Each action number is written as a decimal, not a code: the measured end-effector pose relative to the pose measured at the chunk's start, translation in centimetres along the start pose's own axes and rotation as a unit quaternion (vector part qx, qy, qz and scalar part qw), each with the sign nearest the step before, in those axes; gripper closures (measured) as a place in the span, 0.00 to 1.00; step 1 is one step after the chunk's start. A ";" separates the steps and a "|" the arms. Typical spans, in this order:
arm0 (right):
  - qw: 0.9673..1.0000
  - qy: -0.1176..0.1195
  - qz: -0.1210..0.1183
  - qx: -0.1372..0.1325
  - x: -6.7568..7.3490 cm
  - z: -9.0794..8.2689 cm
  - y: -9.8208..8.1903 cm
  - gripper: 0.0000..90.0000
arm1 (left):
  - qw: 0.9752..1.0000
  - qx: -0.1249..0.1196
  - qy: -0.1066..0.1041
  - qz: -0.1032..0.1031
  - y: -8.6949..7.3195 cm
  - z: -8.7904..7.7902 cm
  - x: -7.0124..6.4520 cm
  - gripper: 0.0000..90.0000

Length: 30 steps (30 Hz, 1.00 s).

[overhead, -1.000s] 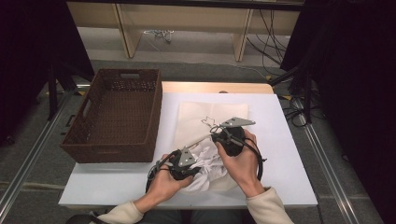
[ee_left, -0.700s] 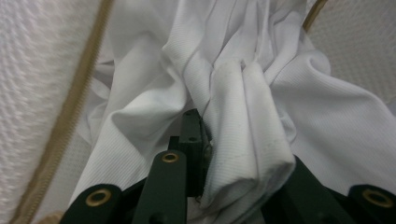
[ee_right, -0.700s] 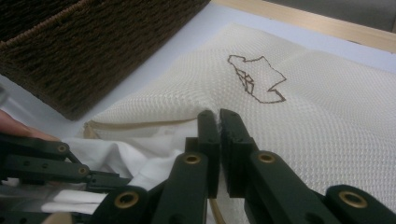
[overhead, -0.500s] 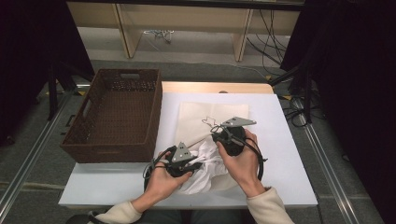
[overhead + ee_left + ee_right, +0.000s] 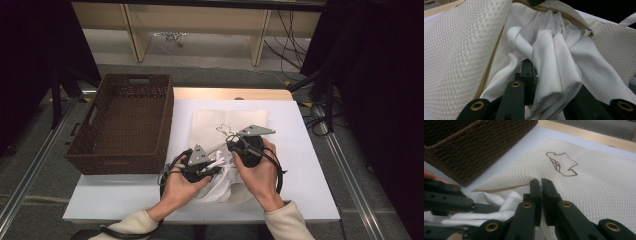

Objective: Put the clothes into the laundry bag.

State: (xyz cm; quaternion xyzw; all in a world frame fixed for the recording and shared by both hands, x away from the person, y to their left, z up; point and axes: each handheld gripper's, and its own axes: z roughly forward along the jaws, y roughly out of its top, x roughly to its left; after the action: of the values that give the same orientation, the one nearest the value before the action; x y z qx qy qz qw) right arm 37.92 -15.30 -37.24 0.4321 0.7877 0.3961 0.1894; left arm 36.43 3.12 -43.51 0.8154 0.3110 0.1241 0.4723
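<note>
On the white surface [image 5: 125,195] in front of me lies a cream mesh bag [image 5: 235,122], flat at its far end, with its mouth turned toward me. My right tool [image 5: 541,181] is closed on the upper edge of that mouth, jaws nearly touching with only the thin mesh pinched between them. I hold the edge lifted off the surface so the opening gapes and gives the cloth a way in.

My left tool [image 5: 532,75] grips a bunched white cloth [image 5: 554,65], the folds gathered thick between the jaws, which have just been closing a little more on the wad. In the left gripper view the cloth sits right at the opening, mesh rising on both sides and the tan seam of the mouth arching over it. From above, the cloth [image 5: 220,182] spills out at the near end between my two hands, so most of it looks to be outside the bag; how much is already inside I cannot say for sure, since the mesh and my hands hide that part.

Beside the bag, to the left, stands a brown woven basket [image 5: 125,127], close but apart from it.

I judge the step in hand to be stuffing the cloth into the bag, the right tool keeping the mouth up while the left feeds the bundle in.
</note>
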 end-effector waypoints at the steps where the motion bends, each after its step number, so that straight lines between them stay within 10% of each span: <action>1: 1.000 0.000 -0.001 0.001 0.0 0.0 0.0 0.99 | 1.000 0.000 0.006 -0.003 0.1 0.2 0.1 0.85; 17: 1.000 0.002 0.011 0.009 0.1 0.2 -0.1 0.99 | 0.999 0.017 0.035 -0.015 -0.3 2.5 1.7 0.80; 30: 1.000 0.002 0.007 0.008 -0.3 0.4 -0.2 0.99 | 1.000 0.002 0.000 0.008 0.3 -0.3 0.6 0.37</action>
State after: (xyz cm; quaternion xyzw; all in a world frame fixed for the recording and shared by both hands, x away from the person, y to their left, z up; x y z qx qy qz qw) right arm 38.22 -15.49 -37.65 0.4380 0.7883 0.3918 0.1821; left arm 36.90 3.61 -43.17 0.8189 0.3047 0.1274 0.4694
